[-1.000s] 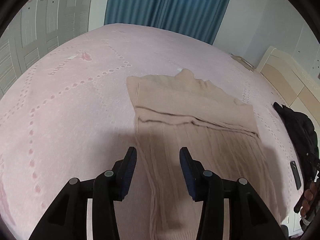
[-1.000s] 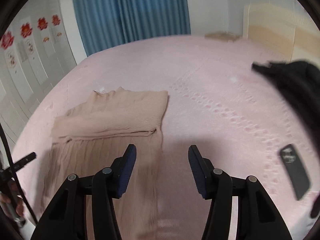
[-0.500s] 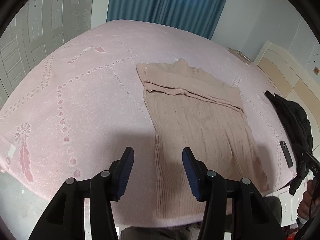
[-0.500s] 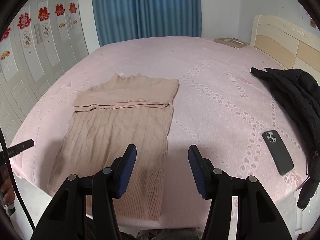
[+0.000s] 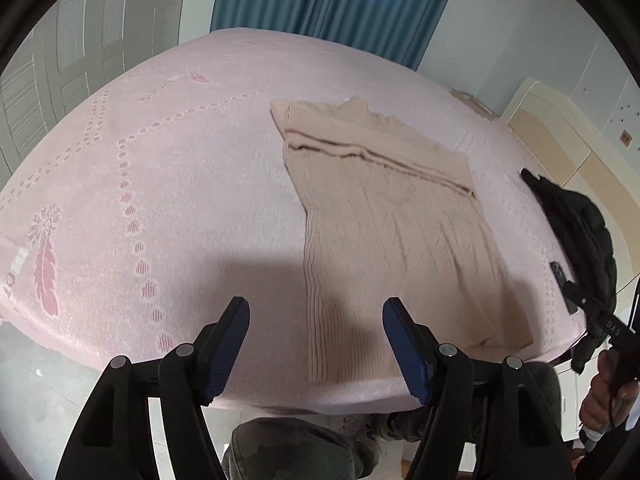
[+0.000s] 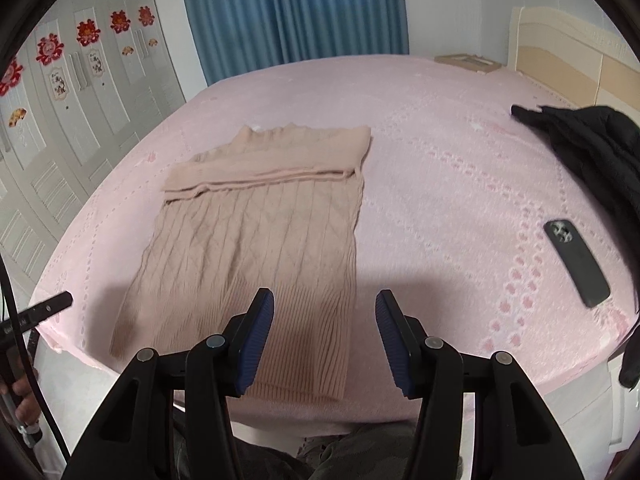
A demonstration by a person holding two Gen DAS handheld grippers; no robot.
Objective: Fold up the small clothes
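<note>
A beige cable-knit sweater [image 5: 384,216] lies flat on the pink bed [image 5: 160,184], sleeves folded across its upper part, hem at the near bed edge. It also shows in the right wrist view [image 6: 256,240]. My left gripper [image 5: 316,320] is open and empty, held above the hem's left corner. My right gripper [image 6: 325,312] is open and empty, held above the hem's right corner. Neither touches the sweater.
A black jacket [image 6: 592,148] lies at the bed's right side, with a dark phone [image 6: 576,260] beside it. Blue curtains [image 6: 292,8] hang behind the bed and a cream headboard [image 6: 560,56] stands at the right. White wardrobe doors [image 6: 60,112] line the left.
Both grippers have pulled back from over the sweater to the near bed edge and risen. The left jaws have opened wider. The sweater has not moved.
</note>
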